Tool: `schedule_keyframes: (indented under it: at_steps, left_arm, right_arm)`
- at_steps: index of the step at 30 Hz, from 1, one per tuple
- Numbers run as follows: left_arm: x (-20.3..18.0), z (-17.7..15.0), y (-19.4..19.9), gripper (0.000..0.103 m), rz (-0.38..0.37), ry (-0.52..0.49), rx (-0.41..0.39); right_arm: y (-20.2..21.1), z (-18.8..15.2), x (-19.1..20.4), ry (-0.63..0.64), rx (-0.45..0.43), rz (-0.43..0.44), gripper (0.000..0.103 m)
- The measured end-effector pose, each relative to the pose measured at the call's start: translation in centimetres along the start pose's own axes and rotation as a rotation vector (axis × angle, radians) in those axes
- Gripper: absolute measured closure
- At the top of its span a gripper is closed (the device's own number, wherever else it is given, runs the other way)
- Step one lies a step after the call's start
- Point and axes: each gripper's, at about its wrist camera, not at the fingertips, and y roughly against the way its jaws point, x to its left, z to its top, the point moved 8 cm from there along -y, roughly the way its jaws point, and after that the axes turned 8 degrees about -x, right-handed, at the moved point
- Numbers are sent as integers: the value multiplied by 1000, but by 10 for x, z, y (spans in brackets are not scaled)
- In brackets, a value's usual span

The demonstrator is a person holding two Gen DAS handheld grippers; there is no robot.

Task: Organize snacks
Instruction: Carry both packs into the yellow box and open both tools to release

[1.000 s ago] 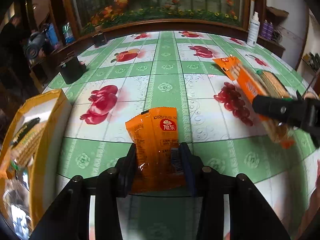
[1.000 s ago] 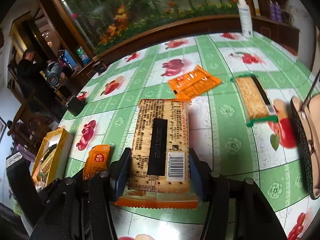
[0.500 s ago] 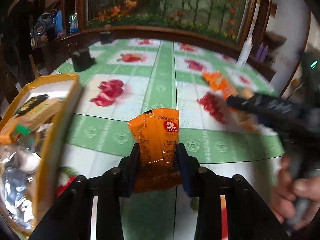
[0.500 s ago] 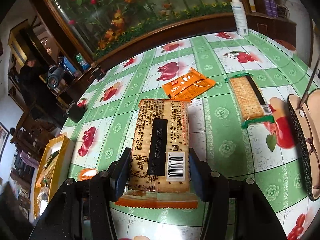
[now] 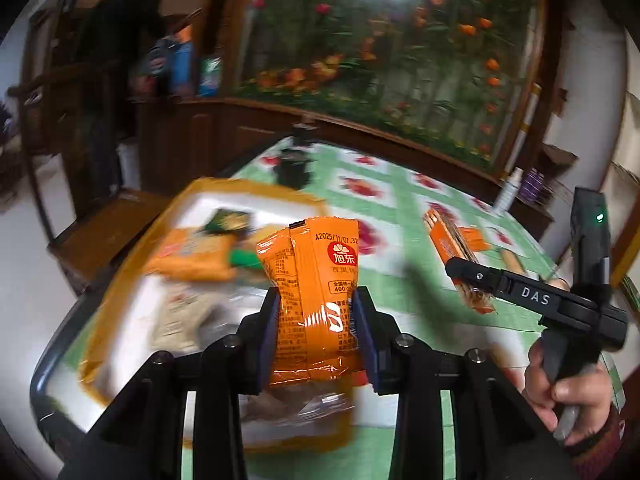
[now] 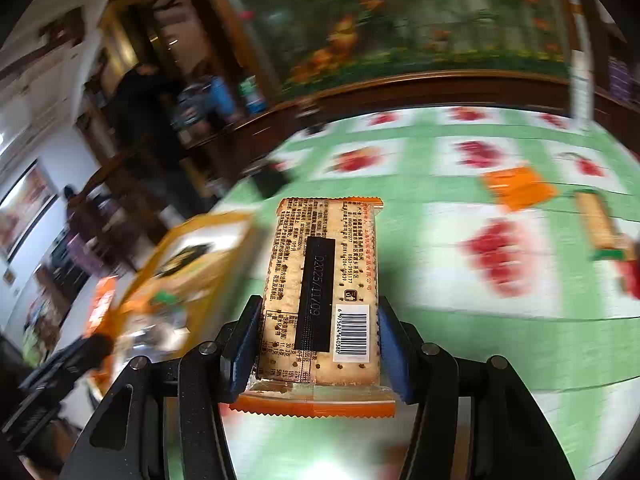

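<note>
Pointing lengthwise away: cracker pack (image 6: 320,292).

So we've got a small orange snack packet (image 5: 312,300) standing upright, pinched at its lower half, right above the yellow box (image 5: 120,280), which already has a few packs in it, all blurry. Then there's the long cracker pack (image 6: 320,292), back side up with barcode and black date strip showing, held flat off the bench. Another orange packet (image 6: 518,188) and a green-ended cracker pack (image 6: 600,224) lie further out.
</note>
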Motion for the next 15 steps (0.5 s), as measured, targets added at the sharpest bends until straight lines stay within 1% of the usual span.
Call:
schedule_keyframes:
  at_steps: [2,3,5,8,9,12,15]
  left_arm:
    - [22,-8,1,68,22,19,18]
    - [33,-11,4,68,46,16,17]
    - [50,-16,9,68,80,13,17]
    - [73,-22,10,68,103,37,32]
    - [81,-25,10,68,111,50,36]
    - [89,-29,2,68,113,69,48]
    - [89,-33,-8,66,99,70,54]
  right_arm:
    - [-17,-8,39,23,28,31,44]
    - [-26,-11,60,41,45,57,44]
    - [-42,-13,95,75,56,82,44]
    - [-64,-14,132,127,61,92,44]
    - [-70,-15,137,135,65,87,44]
    - [-93,-25,148,166,99,73,44]
    - [-103,-38,144,197,119,64,44]
